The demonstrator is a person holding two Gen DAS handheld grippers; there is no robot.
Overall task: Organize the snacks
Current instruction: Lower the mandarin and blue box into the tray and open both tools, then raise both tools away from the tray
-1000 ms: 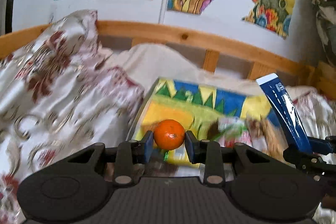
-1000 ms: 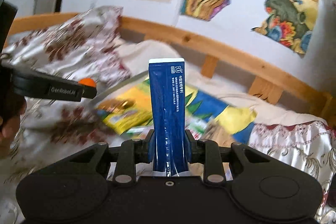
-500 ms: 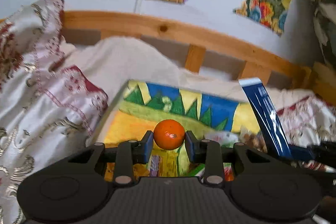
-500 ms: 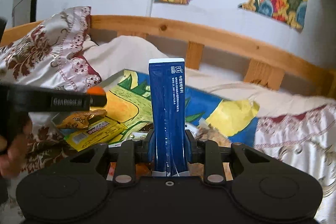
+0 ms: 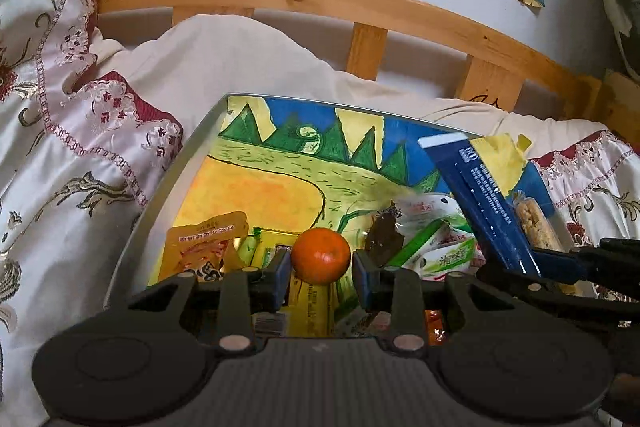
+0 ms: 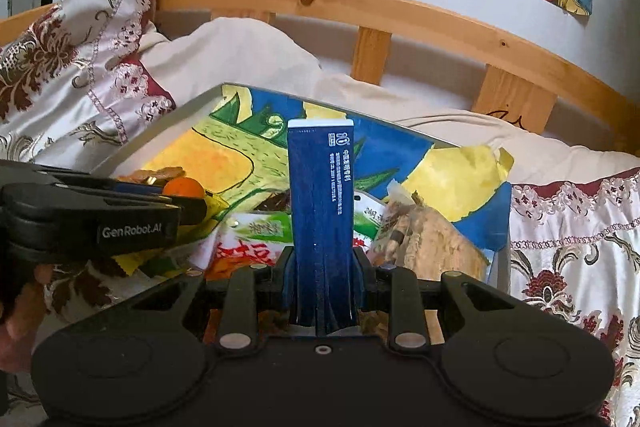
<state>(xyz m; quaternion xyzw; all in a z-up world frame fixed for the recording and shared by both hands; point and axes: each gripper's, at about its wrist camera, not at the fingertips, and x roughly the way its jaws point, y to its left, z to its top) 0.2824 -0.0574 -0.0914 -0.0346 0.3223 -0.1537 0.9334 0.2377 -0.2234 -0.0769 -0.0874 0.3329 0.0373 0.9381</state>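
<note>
On the left, the left gripper (image 5: 321, 269) grips a tangerine (image 5: 320, 255) between its pads, hovering above the near end of the painted tray (image 5: 168, 183), where snack packets (image 5: 434, 247) lie heaped just beneath. To its right, the right gripper (image 6: 323, 273) clamps a blue pouch (image 6: 322, 211), its long axis upright, over the same heap. Both seem equally near the tray. Only the right view shows a hand (image 6: 18, 307) behind the left gripper.
</note>
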